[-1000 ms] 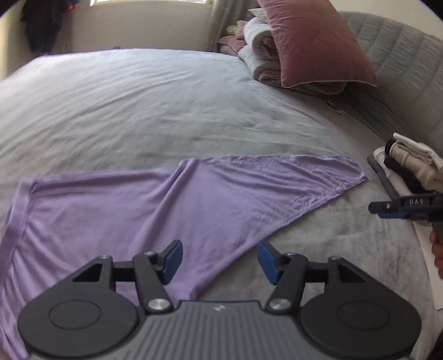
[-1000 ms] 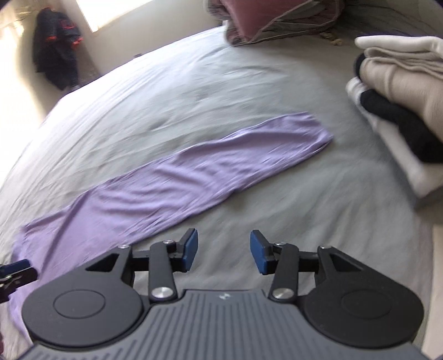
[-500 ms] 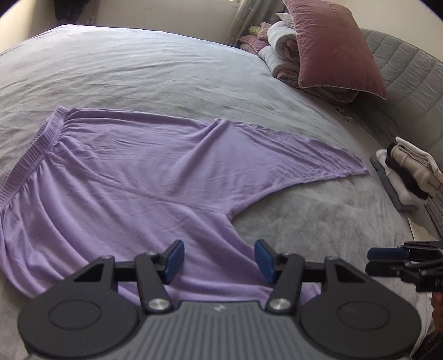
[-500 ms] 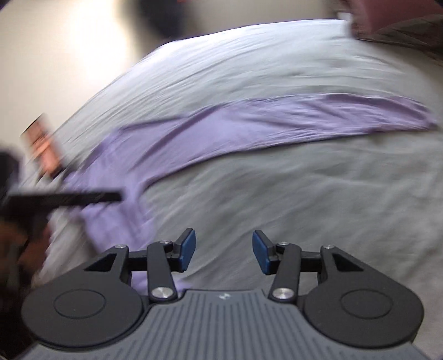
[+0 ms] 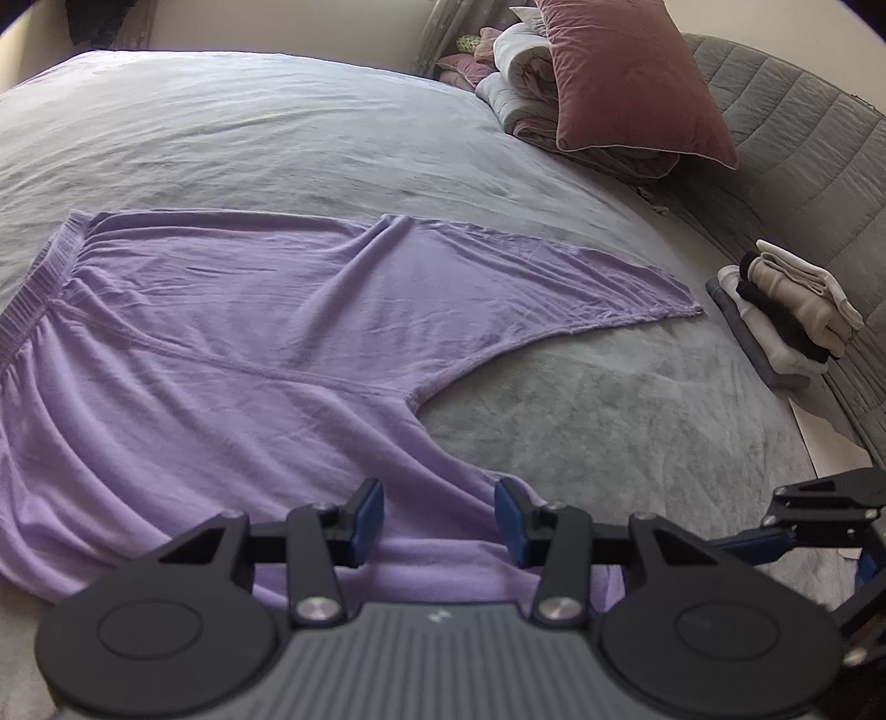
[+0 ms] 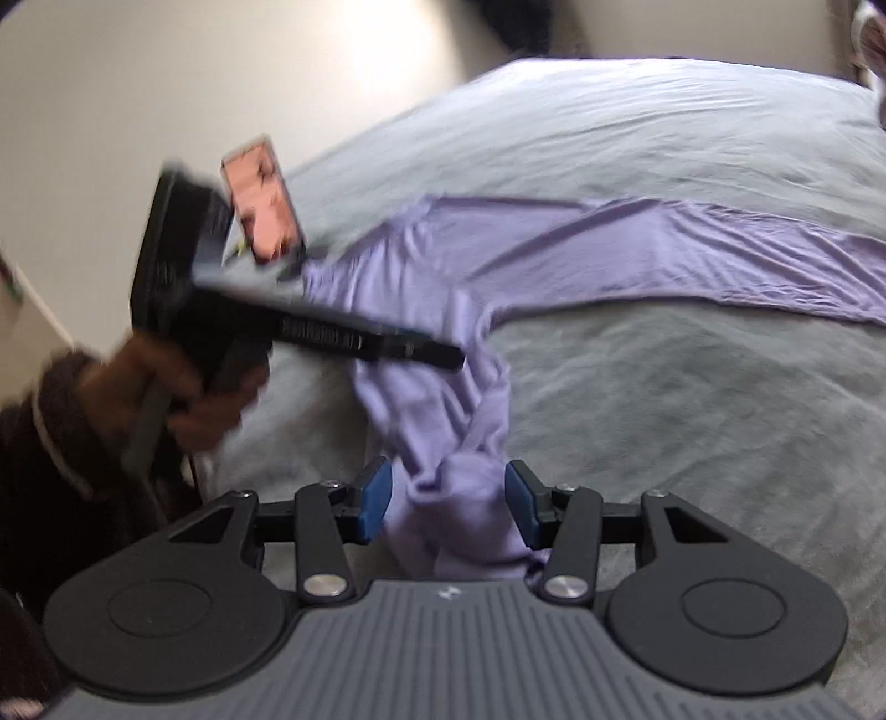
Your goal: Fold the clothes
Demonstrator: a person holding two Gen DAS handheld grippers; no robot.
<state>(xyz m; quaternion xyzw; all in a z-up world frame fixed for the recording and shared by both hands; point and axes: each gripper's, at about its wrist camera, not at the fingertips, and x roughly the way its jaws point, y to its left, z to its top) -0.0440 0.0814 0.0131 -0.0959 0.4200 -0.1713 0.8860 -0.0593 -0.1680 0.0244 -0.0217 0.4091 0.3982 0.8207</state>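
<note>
One purple garment lies on the bed. The left gripper and right gripper both hover wide open over its near leg, gripping nothing.

Lilac trousers, grey bedcover, dusty-pink pillow

We see a wide bed under a grey, lightly creased cover, filling most of the room. At its far right a quilted grey headboard curves round, with a dusky pink pillow leaning on rolled bedding. Plain cream walls stand behind, brightly lit. Something dark, perhaps a hanging garment, hangs in the far corner.
</note>
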